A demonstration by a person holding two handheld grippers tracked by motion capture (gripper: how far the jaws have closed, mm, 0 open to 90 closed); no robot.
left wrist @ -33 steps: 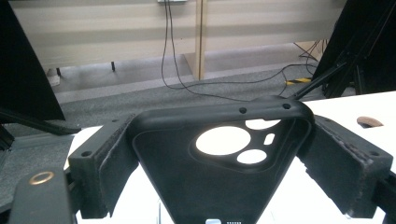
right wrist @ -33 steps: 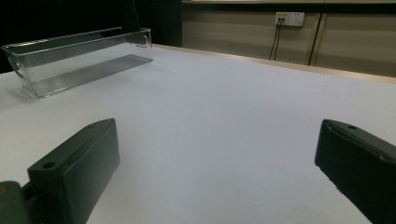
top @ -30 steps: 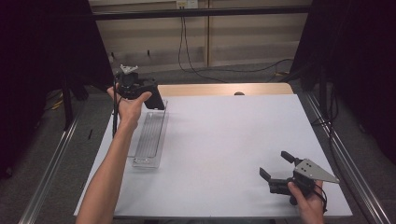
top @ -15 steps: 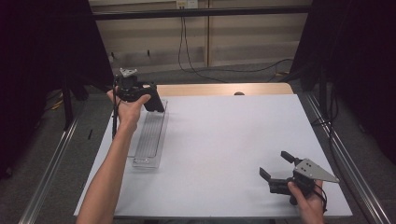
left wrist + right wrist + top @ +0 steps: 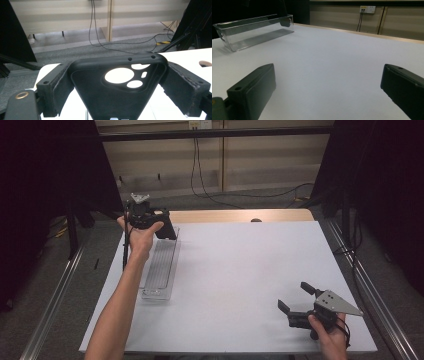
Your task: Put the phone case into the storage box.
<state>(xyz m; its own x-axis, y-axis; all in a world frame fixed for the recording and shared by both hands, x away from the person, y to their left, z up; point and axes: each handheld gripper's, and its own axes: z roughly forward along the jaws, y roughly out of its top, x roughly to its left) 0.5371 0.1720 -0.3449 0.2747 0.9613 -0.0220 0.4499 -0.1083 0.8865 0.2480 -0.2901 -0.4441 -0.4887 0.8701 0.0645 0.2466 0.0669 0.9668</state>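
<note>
Left tongs (image 5: 167, 227) clamped on black phone case (image 5: 117, 90) over the far end of the clear tray (image 5: 160, 270), whose long axis runs straight back toward the person; right tongs (image 5: 296, 297) wide, empty, well apart on the bench (image 5: 240, 260).

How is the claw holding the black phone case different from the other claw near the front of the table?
The left claw is shut on the black rubbery phone case; the right claw is open with nothing between its jaws. The left claw is raised over the far end of the clear plastic tray; the right claw sits low over the white table near its front edge. Both are black, two-jawed and hand-held.
</note>
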